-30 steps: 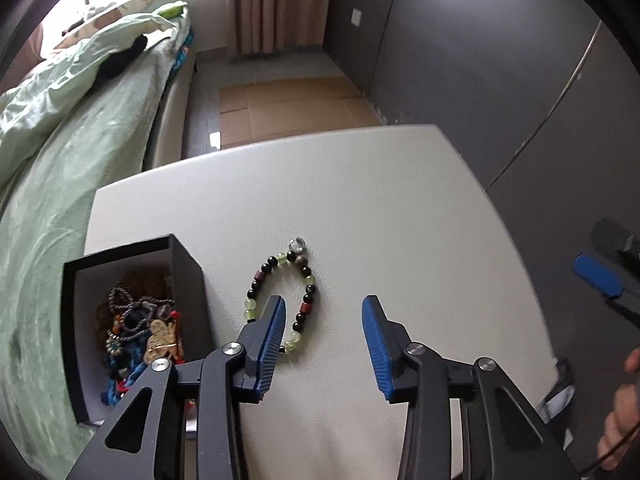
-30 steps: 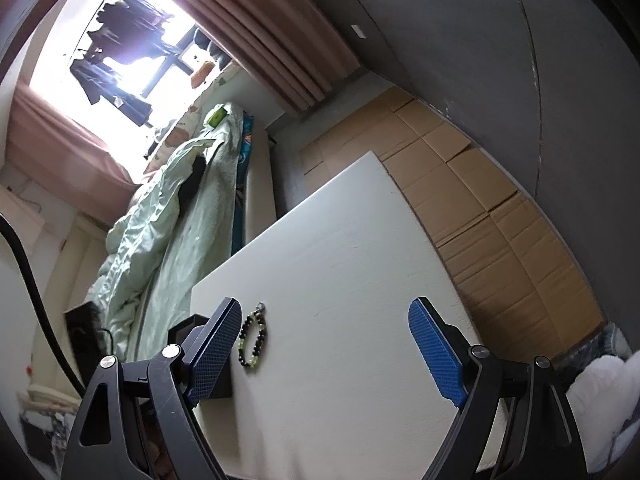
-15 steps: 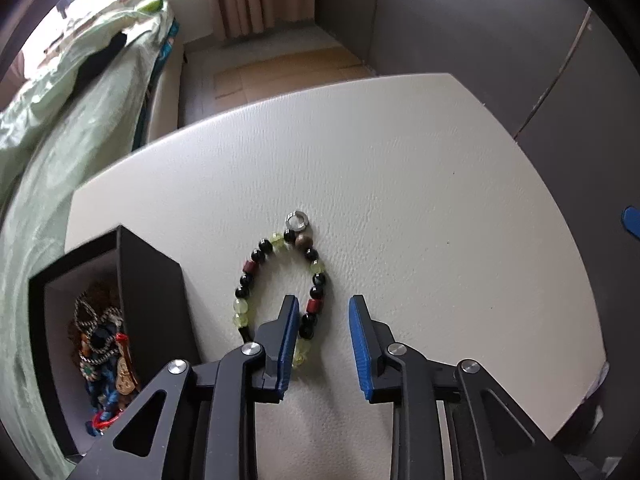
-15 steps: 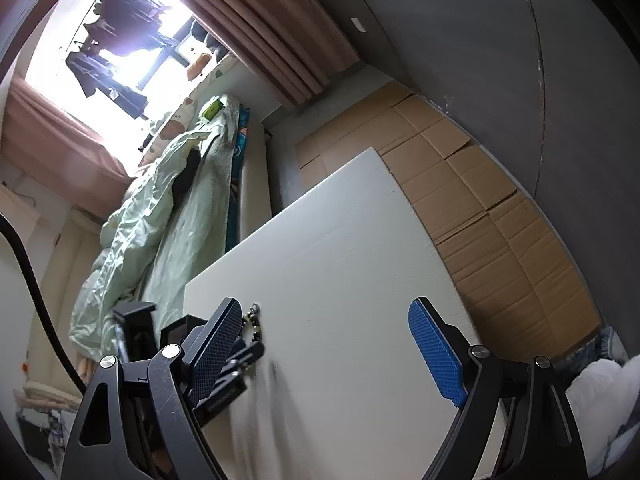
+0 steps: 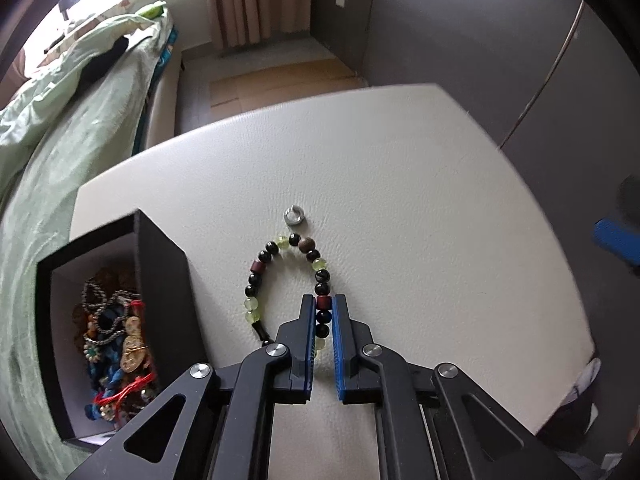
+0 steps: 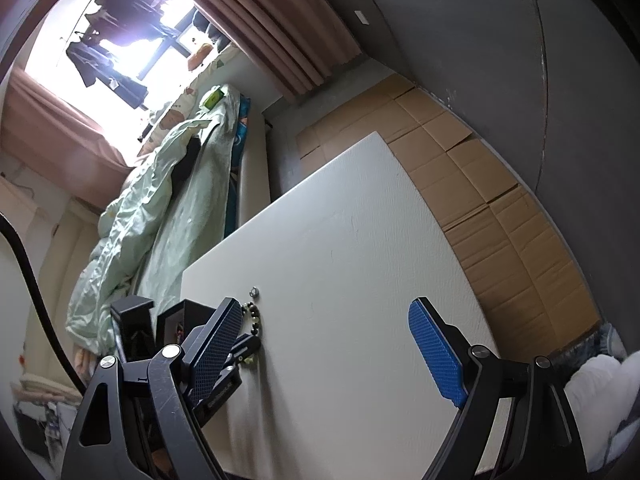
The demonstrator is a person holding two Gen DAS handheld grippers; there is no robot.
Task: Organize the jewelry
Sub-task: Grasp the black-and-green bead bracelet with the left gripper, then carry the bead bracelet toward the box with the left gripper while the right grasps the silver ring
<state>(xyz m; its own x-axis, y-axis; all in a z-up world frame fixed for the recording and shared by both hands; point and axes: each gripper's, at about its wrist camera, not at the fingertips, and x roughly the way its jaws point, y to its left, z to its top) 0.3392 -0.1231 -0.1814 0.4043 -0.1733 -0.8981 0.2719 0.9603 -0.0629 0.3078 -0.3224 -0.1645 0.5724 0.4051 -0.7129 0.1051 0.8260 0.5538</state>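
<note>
A beaded bracelet (image 5: 256,280) of black, green and dark red beads lies in a loop on the white table (image 5: 400,184), a small silver ring (image 5: 294,216) at its far end. My left gripper (image 5: 322,307) is shut on the bracelet's right strand, its blue pads pressing a red and a black bead. Left of it stands an open black box (image 5: 160,276) holding a tangle of jewelry (image 5: 116,340). In the right wrist view my right gripper (image 6: 326,316) hangs open above the table, nothing between its fingers, with the bracelet (image 6: 254,316) and the left gripper (image 6: 248,346) past its left finger.
A bed with a green quilt (image 5: 60,120) runs along the table's left side. Flattened cardboard (image 6: 480,184) covers the floor beyond the table. Dark wall panels (image 5: 500,40) close off the right. White fabric (image 6: 600,384) lies by the table's near right corner.
My left gripper's jaws have come together from wide apart onto the bracelet's right strand, and the gripper has shifted slightly over it. The right gripper has held its place and stayed open.
</note>
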